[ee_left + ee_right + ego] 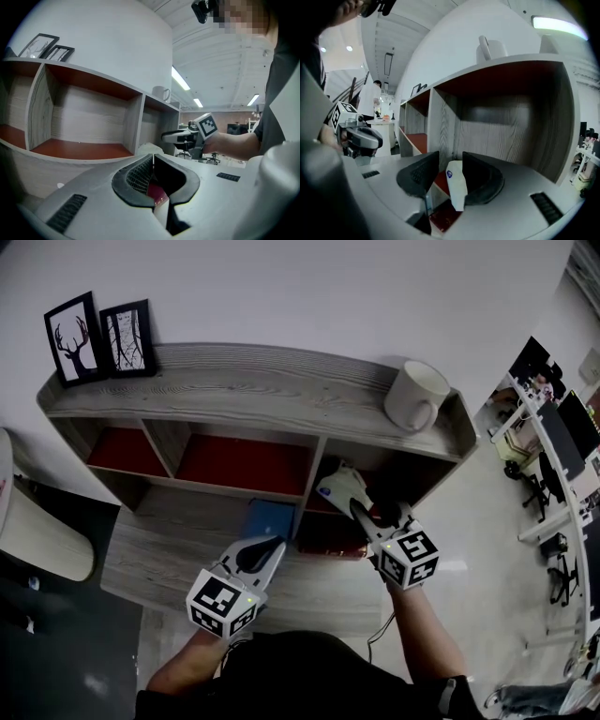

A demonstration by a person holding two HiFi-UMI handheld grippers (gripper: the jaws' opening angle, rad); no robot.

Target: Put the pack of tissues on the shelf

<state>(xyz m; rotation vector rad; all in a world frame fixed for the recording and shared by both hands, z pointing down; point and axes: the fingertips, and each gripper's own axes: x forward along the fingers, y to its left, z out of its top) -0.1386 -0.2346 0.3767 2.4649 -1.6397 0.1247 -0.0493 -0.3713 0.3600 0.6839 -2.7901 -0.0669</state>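
Observation:
The white pack of tissues (337,486) with a small blue mark stands on end between the jaws of my right gripper (349,499), at the mouth of the shelf's right-hand compartment (330,532), which has a red floor. In the right gripper view the pack (457,185) leans on the right jaw, and a gap separates it from the left jaw, so my right gripper (450,171) is open. My left gripper (267,554) hangs in front of the lower middle compartment. Its jaws are shut with nothing between them (152,161).
The wooden shelf unit (262,381) stands against a white wall. On its top are two framed pictures (75,338) at the left and a white mug (417,395) at the right. A blue object (267,518) lies in the lower middle compartment. Office desks and chairs (553,484) are far right.

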